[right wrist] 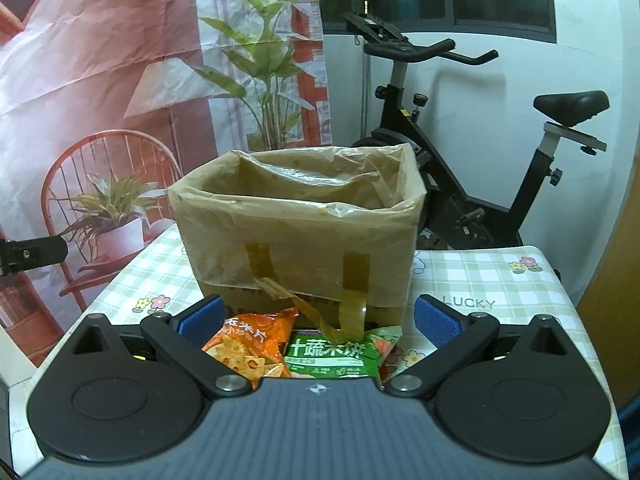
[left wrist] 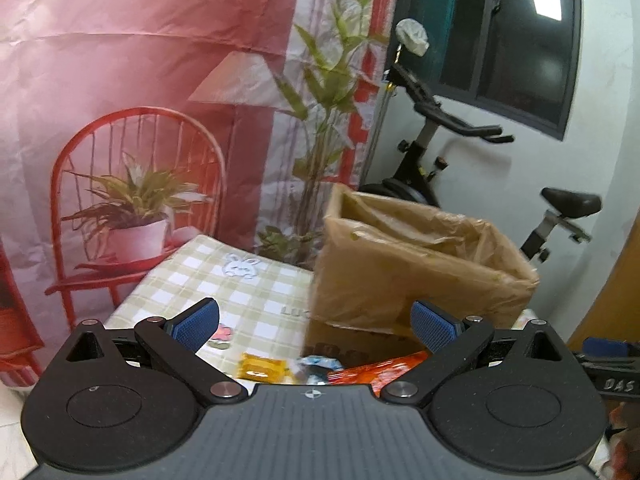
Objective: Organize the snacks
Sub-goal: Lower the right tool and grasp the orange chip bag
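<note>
A cardboard box lined with a brownish plastic bag stands on the checked tablecloth; in the left wrist view the box is right of centre. In front of it lie an orange chip packet and a green rice-cracker packet, just below my right gripper, which is open above them. My left gripper is open too, with a yellow snack, a blue-white wrapper and an orange packet on the table below it. Nothing is held.
An exercise bike stands behind the table on the right, near a white wall and a dark window. A printed red backdrop with a chair and plants hangs behind. Loose tape strips dangle off the box front.
</note>
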`<state>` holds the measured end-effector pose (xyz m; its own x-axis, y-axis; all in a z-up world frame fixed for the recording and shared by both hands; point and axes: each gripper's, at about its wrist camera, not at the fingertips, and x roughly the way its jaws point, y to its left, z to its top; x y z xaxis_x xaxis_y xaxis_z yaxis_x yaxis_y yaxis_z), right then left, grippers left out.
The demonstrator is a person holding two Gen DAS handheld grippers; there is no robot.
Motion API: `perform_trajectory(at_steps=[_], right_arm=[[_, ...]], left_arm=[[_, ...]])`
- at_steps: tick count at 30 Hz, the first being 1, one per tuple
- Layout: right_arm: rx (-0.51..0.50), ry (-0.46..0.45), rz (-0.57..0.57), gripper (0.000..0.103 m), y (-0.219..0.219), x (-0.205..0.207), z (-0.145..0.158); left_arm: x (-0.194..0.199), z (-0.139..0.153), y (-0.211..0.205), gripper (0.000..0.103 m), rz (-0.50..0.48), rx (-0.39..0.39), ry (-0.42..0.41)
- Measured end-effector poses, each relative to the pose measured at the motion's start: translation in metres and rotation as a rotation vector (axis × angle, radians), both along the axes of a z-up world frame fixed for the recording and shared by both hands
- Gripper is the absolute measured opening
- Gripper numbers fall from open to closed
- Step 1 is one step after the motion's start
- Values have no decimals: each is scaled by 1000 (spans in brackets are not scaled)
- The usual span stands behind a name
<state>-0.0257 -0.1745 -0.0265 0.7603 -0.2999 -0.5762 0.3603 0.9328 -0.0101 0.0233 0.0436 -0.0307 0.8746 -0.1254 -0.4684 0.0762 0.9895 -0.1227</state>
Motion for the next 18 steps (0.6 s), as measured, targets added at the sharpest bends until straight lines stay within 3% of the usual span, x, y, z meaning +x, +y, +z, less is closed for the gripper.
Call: perform_trajectory(at_steps=[5,11,13,18], right_arm=[[4,-12,47,101,4,20,-23],[41,80,95,100,9,67,-74],[37,116,116,100,14,85,-91],[16,202,134,100,22,118,-125]], left_arm=[[9,-15,15,103,40,44,-9],[28,-44,36,101,85,81,48],[34,-54,44,96,87,67,78],[39,-82,58,96,63,-3,142]])
